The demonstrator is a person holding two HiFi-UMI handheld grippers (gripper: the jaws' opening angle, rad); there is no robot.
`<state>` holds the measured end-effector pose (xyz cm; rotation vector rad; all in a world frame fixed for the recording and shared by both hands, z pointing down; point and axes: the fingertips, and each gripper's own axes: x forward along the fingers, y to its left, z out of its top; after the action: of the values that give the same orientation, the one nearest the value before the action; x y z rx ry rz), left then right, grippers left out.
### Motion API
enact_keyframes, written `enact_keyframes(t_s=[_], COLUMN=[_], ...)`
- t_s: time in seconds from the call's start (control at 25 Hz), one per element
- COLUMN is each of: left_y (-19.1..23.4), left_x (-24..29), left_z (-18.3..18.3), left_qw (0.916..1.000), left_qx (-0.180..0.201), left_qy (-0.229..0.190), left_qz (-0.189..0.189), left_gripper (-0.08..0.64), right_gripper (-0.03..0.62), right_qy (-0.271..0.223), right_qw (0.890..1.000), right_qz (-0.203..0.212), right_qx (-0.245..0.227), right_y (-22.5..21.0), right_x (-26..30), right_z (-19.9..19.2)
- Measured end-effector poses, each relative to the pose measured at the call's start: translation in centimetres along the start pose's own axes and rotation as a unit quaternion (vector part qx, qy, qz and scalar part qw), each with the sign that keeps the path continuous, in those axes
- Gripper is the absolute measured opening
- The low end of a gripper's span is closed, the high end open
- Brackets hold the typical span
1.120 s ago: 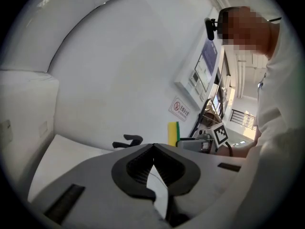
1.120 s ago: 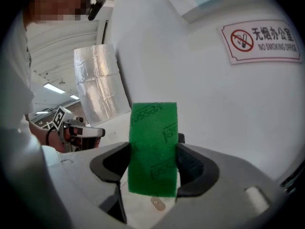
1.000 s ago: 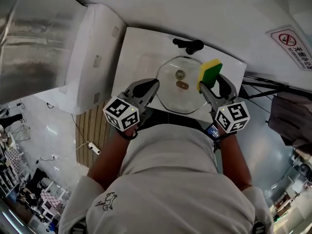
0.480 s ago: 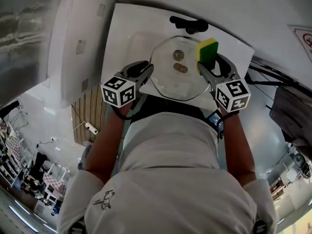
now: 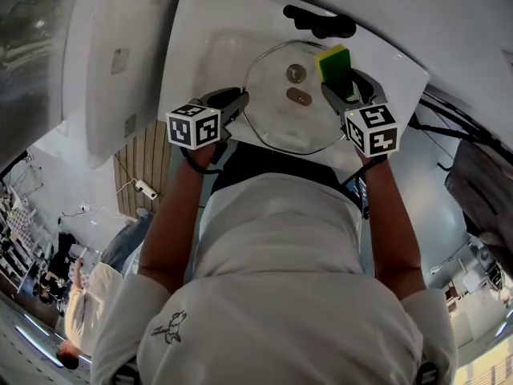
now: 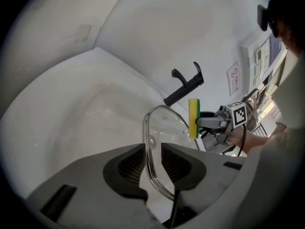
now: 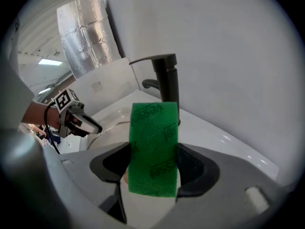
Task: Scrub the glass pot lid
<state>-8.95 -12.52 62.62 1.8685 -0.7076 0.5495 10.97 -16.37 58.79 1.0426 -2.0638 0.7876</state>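
Observation:
The round glass pot lid (image 5: 280, 111), with a knob at its middle, lies over the white sink (image 5: 210, 46). My left gripper (image 5: 239, 99) is at the lid's left edge. Its jaws are opening: the lid (image 6: 164, 128) runs rim-first between the left gripper (image 6: 152, 163) pads, with a gap on each side. My right gripper (image 5: 337, 85) is shut on a yellow-and-green sponge (image 5: 333, 62) over the lid's right part. In the right gripper view the sponge (image 7: 153, 147) shows its green face between the right gripper (image 7: 152, 168) pads.
A black faucet (image 5: 321, 24) stands at the back of the sink, close behind the sponge. A white appliance (image 5: 120, 70) stands to the left of the sink. A white wall rises right behind it. Another person (image 5: 88, 295) stands on the floor at lower left.
Both grippers and the lid sit higher in the head view than before. The sponge has stayed over the lid's right part. The left gripper has stayed at the lid's left edge.

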Motion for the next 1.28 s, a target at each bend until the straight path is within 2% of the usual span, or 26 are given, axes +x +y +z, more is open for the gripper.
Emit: enact_keyframes(t_s=[0.36,0.6,0.92,1.28], left_y=[1.1,1.2,1.3,1.1], left_x=[1.2,1.3,1.6,1.9], left_z=[-1.0,-0.9,-0.9,-0.9], left_qw=[0.9993,0.9991,0.9982,0.9942], left_qx=[-0.032,-0.034,-0.031,-0.035], left_qy=[0.011,0.019,0.046,0.075], left_qz=[-0.013,-0.017,-0.025,-0.069], left_gripper=[0.084,0.066,0.069,0.067], right_gripper=[0.296,0.296,0.296,0.296], right_qy=[0.049,0.073,0.074,0.073], right_qw=[0.998,0.996,0.995,0.994], right_qz=[-0.011,-0.019,-0.023,-0.030], right_qx=[-0.032,-0.056,-0.063,-0.077], right_y=[-0.1,0.5,0.9,0.9], right_x=[3.4,5.1,5.6,6.2], right_z=[-1.5,-1.7,-1.5,-1.8])
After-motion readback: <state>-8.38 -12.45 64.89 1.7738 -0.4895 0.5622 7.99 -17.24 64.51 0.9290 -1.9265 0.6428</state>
